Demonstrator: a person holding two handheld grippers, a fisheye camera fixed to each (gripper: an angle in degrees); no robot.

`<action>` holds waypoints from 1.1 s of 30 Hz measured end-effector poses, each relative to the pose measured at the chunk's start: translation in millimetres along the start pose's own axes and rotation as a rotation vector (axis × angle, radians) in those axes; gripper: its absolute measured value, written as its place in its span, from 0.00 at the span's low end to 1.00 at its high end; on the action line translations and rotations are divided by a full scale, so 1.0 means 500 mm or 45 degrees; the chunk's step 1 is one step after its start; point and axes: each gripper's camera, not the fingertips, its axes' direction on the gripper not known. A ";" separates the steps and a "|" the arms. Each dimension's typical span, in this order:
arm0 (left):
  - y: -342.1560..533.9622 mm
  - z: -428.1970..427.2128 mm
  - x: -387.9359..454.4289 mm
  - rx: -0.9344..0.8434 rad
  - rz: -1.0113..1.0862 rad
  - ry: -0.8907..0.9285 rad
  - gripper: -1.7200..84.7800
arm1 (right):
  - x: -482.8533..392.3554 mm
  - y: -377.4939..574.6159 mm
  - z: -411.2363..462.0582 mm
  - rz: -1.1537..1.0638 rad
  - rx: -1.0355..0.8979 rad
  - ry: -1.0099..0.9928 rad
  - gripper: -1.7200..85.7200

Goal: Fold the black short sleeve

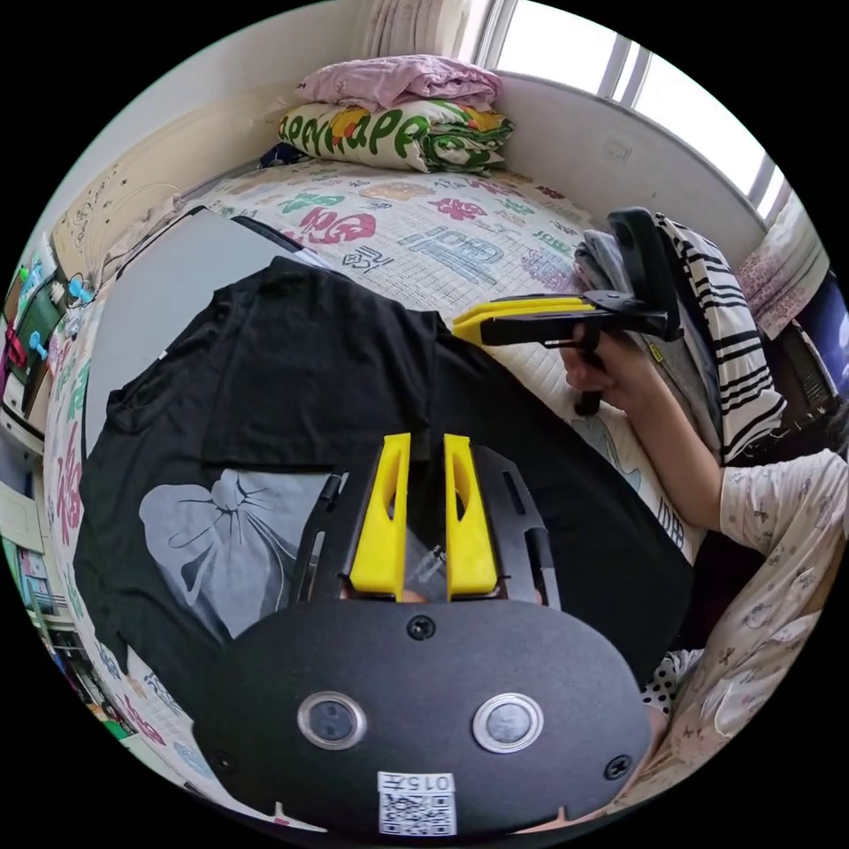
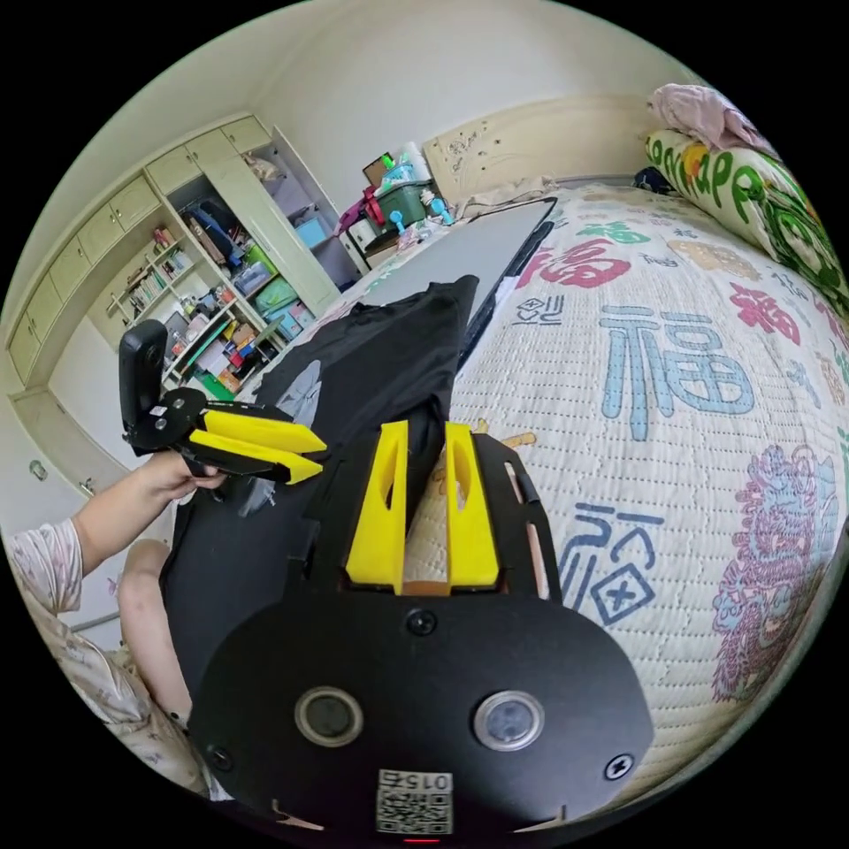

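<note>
Two yellow-jawed grippers hang over a black short-sleeve T-shirt with a grey bow print (image 1: pixel 292 398), which lies spread on the quilted bed cover printed with coloured characters (image 2: pixel 690 380), partly over a flat grey board (image 1: pixel 168 292). One side of the shirt looks already turned in over the body, so the fold seems partly done.

To do this step well, I would take the unfolded side at two points along its edge, lift just enough to clear the bed, and lay it over straight, so the fold line runs parallel to the first one and the print stays flat.

The left gripper (image 1: pixel 424 504) hovers above the black cloth with its jaws parted only narrowly and nothing between them. The right gripper (image 2: pixel 424 500) sits over the shirt's edge where it meets the bed cover, jaws likewise a narrow gap apart; the cloth seen between them appears to lie beneath, not pinched.
</note>
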 end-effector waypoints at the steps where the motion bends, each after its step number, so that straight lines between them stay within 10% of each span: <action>1: 0.008 -0.003 -0.004 0.002 -0.004 -0.012 0.10 | -0.005 0.001 0.015 -0.029 -0.039 0.003 0.07; 17: 0.545 -0.400 -0.144 -0.010 -0.229 -0.139 0.11 | 0.277 0.117 -0.021 0.419 0.211 -0.380 0.02; 24: 0.931 -0.460 -0.200 0.309 -0.781 -0.103 0.12 | 0.201 0.169 -0.038 0.351 0.329 -0.009 0.04; 33: 0.912 -0.368 -0.264 0.259 -0.646 -0.145 0.15 | -0.080 0.462 -0.182 0.200 0.449 0.263 0.10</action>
